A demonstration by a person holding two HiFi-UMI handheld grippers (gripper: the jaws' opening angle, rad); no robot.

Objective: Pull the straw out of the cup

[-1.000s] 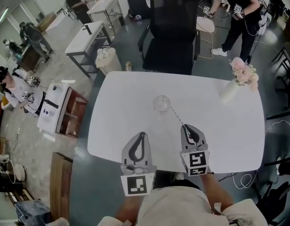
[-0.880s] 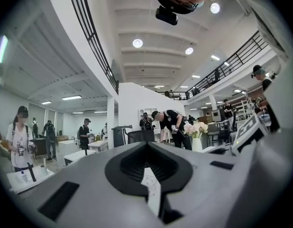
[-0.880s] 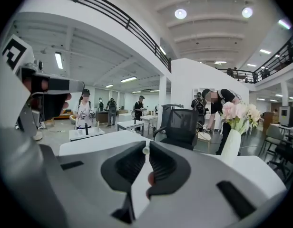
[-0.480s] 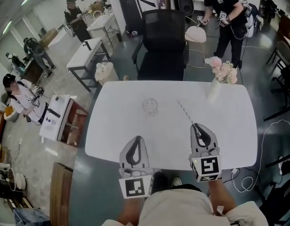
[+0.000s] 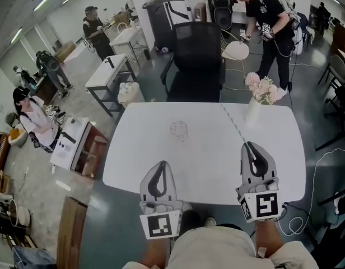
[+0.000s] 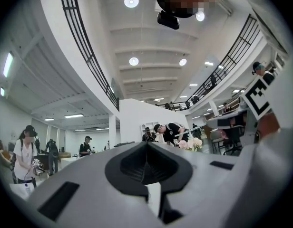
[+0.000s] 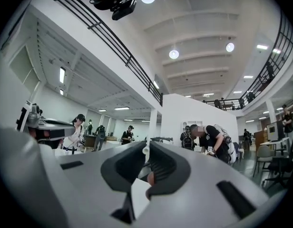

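Your left gripper [image 5: 162, 163] sits at the lower centre-left of the head view, over the near edge of the white table [image 5: 206, 161]. It points towards the top of the frame and lies about level. In the left gripper view its jaws [image 6: 146, 144] meet tip to tip with nothing between them.

Your right gripper [image 5: 249, 145] is at the lower right and reaches a little further over the table, pointing the same way. Its jaws are closed on the straw [image 5: 234, 124]. In the right gripper view a small pale tube end [image 7: 145, 149] shows nipped just at the gripper's tips [image 7: 147, 147]. Both of your forearms are cut off by the bottom edge of the head view.

The straw is thin and pale. It runs as a straight diagonal from the right tips up and to the left, and ends near the table's far edge, just left of the vase of pink flowers [image 5: 255, 109]. It is clear of the cup [image 5: 179, 130], which stands well apart at the upper middle of the table.

The cup is transparent and shows only as a faint ring from above, so its contents cannot be made out. Neither gripper view shows the cup or the tabletop. In the right gripper view the jaws hide all but the straw's end.
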